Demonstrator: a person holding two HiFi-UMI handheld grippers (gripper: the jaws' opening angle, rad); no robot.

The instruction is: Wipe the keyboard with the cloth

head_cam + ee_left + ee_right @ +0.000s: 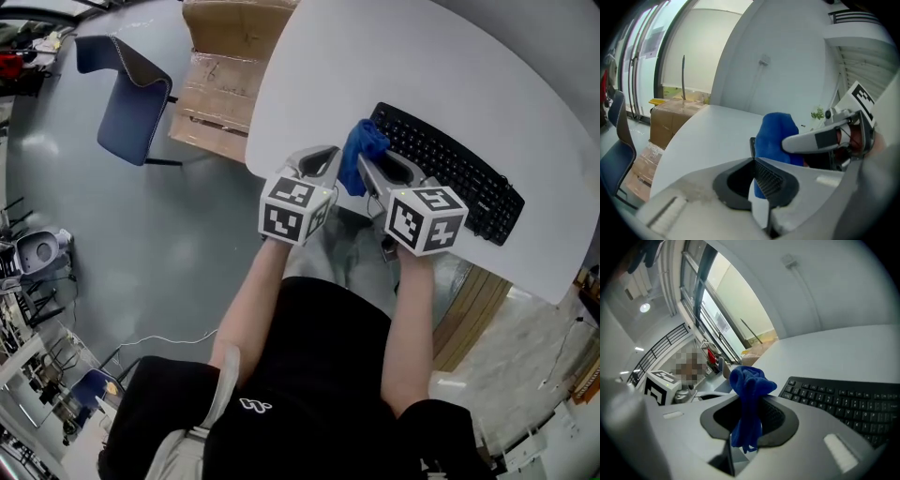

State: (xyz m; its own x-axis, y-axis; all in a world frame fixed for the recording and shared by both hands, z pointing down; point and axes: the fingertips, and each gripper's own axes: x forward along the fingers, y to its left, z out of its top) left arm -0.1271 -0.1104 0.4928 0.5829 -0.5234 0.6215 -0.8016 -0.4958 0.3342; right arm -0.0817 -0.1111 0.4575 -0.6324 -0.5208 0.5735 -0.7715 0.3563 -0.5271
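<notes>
A black keyboard (450, 171) lies near the front edge of the white table (375, 56). At the keyboard's left end my right gripper (372, 166) is shut on a bunched blue cloth (360, 150). In the right gripper view the cloth (747, 385) hangs pinched between the jaws (745, 405), with the keyboard (843, 399) just to the right. My left gripper (329, 157) hovers close beside the cloth, its jaws together with nothing seen between them. The left gripper view shows its tips (754, 162) meeting and the cloth (776, 133) just beyond, held by the right gripper's finger (815, 139).
Cardboard boxes (225, 75) stand on the floor off the table's left edge, and a blue chair (131, 94) is farther left. Both grippers sit at the table's near edge, right above the person's lap.
</notes>
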